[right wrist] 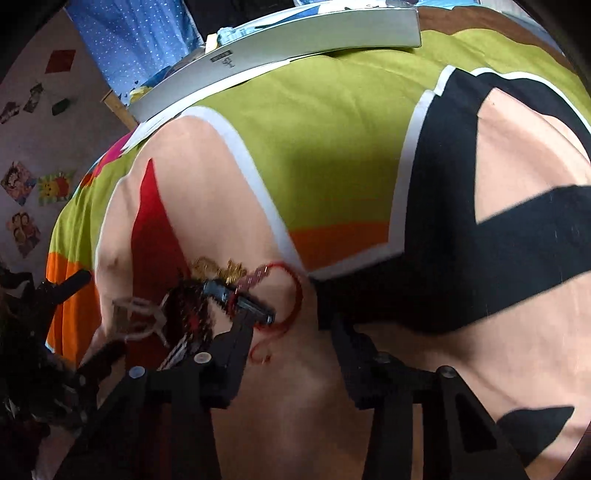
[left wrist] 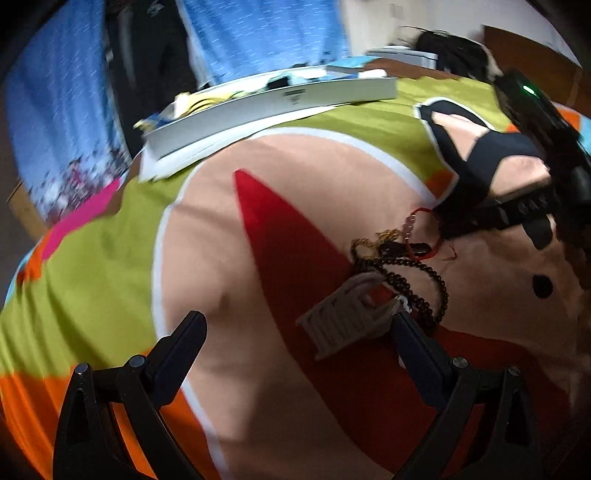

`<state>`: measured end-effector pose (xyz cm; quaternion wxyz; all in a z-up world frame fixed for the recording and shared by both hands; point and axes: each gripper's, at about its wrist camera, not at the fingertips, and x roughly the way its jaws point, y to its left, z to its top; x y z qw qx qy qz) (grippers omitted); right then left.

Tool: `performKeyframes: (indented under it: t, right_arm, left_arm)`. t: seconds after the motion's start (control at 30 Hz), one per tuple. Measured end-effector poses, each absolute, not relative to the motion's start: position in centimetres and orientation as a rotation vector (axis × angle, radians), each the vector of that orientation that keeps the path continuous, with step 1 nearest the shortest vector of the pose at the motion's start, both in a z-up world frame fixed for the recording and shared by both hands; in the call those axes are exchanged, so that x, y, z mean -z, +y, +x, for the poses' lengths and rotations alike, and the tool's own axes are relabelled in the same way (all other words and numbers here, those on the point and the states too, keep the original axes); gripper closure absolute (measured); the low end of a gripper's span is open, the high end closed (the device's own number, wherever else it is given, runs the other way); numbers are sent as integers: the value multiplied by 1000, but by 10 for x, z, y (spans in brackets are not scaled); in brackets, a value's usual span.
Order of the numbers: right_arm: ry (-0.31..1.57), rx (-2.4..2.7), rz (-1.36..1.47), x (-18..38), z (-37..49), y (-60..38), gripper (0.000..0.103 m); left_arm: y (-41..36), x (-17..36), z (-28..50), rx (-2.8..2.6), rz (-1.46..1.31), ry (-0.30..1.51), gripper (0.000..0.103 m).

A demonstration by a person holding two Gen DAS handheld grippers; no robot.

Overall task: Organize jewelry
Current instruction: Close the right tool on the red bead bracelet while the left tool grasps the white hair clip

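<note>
Sorting barely begun: jewelry pile [left wrist: 402, 258] lay tangled on bedspread [left wrist: 110, 266], left gripper [left wrist: 299, 325] wide open beside white clip [left wrist: 347, 314], right gripper [right wrist: 295, 314] open over red cord bracelet [right wrist: 291, 295]; next, probably close on one strand.

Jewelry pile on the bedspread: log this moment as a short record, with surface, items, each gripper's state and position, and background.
surface: colourful bedspread
items: dark bead string, red cord bracelet, gold chain, white hair clip, bunched together
left gripper: open, empty; its right finger beside the clip
right gripper: open; one finger over the beads and red cord, grasp unclear
background: long white box at the far edge of the bedspread, blue curtain behind
image quality: motion blur on the jewelry
</note>
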<state>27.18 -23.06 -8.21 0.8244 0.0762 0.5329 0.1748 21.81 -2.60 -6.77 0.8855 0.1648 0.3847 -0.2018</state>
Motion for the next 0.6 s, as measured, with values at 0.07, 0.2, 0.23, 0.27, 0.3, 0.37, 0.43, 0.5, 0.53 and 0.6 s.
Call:
performKeyframes:
  t: [0.07,0.2,0.23,0.27,0.3,0.37,0.43,0.5,0.53,0.6]
  right_arm:
    - [1132,-368,175,83,276,-231,64]
    - [1140,-366,151,87,277,-227,64]
    - [1141,-365,146,88,276,-226,64]
    - [1141,-364,143,88,276,-226,64]
    - [1141,-363,141,89,276,-225,64]
    - [1137,-358,130,89,276,-225,68]
    - [1133,-353,119,90,275,-224,71]
    - [1134,-354,110,91,275,-222,75]
    - [1135,-356,105,92,276,-216,78]
    - [1139,-359,100,93,276,-214,81]
  left_arm:
    - [-28,71,221,458,347,796,5]
    - [-27,77,228,500,332,809,9]
    - [-27,78,229,507,321,818,11]
    - [-25,78,232,520,297,831,15]
    - [-25,78,233,523,287,840,21]
    - [-26,79,236,509,291,865,37]
    - [-27,83,238,496,291,899,50]
    - [-27,85,239,506,269,924,60]
    - [-27,86,239,507,259,934,60]
    - [-27,85,239,500,236,938,60]
